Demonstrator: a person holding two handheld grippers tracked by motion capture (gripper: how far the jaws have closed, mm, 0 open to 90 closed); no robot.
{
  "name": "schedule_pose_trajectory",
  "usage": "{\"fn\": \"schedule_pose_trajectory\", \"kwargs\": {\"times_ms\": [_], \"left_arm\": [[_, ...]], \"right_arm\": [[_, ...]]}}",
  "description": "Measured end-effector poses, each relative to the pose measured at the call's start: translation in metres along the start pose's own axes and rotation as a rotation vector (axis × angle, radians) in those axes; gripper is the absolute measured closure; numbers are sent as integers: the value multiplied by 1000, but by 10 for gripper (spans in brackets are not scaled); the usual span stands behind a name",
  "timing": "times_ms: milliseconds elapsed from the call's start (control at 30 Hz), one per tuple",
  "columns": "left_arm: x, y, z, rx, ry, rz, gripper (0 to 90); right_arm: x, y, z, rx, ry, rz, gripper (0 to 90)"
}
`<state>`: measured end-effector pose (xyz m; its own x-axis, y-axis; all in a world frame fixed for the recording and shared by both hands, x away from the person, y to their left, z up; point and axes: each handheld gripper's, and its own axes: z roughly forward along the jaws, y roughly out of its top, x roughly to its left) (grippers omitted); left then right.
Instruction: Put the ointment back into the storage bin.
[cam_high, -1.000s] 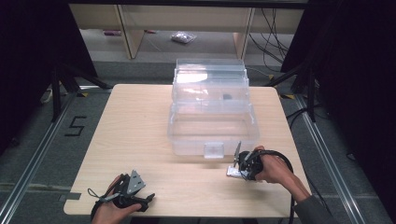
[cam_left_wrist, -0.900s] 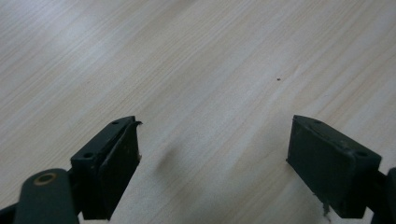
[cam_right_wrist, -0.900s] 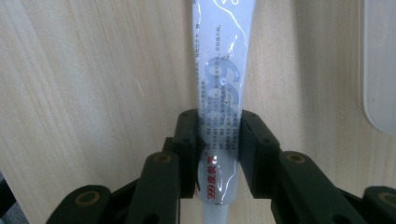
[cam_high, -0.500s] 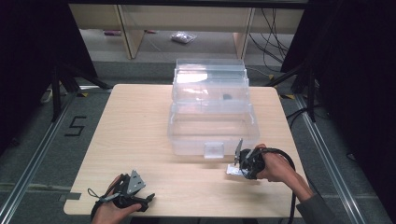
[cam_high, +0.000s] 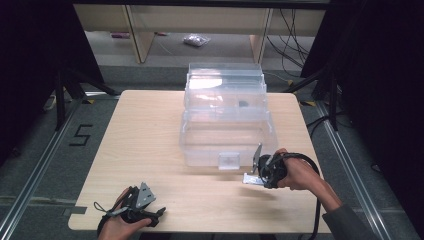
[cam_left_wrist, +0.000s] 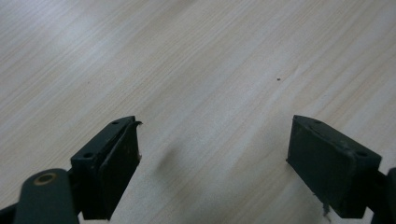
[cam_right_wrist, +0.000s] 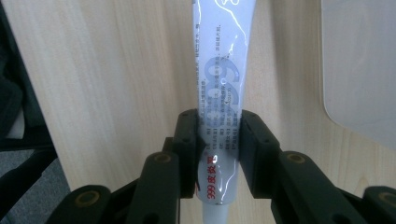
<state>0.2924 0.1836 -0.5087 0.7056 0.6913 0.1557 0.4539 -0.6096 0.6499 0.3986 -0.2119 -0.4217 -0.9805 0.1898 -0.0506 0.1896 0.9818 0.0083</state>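
My right gripper (cam_right_wrist: 218, 116) is shut on a white ointment tube (cam_right_wrist: 219, 60) printed with grey and red text. The tube runs up from between the jaws, with its cap end at the bottom edge. In the high view the right gripper (cam_high: 261, 175) hangs just above the table, near the front right corner of the clear box (cam_high: 225, 120), and the tube (cam_high: 252, 179) pokes out to its left. My left gripper (cam_left_wrist: 215, 135) is open over bare wood with nothing between its jaws. In the high view the left gripper (cam_high: 158, 214) rests near the table's front left edge.
The clear plastic storage box is stepped in tiers, with a front latch (cam_high: 229, 160), and stands mid-table toward the back. The light wooden table (cam_high: 140, 145) has free room on its left half. Dark stands and cables flank both sides.
The right gripper has risen slightly off the table with the tube in its jaws. The left gripper has kept still.
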Motion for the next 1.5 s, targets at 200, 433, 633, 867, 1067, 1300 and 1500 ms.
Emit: {"fn": "schedule_pose_trajectory", "kwargs": {"times_ms": [200,433,633,867,1067,1300,1500], "left_arm": [[-1,0,-1,-4,1,-13,162],[-1,0,-1,-5,1,-13,162],[-1,0,-1,-3,1,-10,162],[0,0,-1,-4,1,-7,162],[0,0,-1,-3,1,-8,162],[0,0,-1,-4,0,-9,162],[0,0,-1,-3,0,-8,162]], "right_arm": [[2,1,-13,-3,-14,26,704],[-1,2,-27,-24,-25,5,704],[-2,4,-42,-30,-35,20,704],[-8,9,-56,-41,-48,14,704],[-16,14,-64,-56,-60,-32,704],[-22,19,-74,-55,-56,4,704],[-31,23,-78,-66,-57,-19,704]]}}
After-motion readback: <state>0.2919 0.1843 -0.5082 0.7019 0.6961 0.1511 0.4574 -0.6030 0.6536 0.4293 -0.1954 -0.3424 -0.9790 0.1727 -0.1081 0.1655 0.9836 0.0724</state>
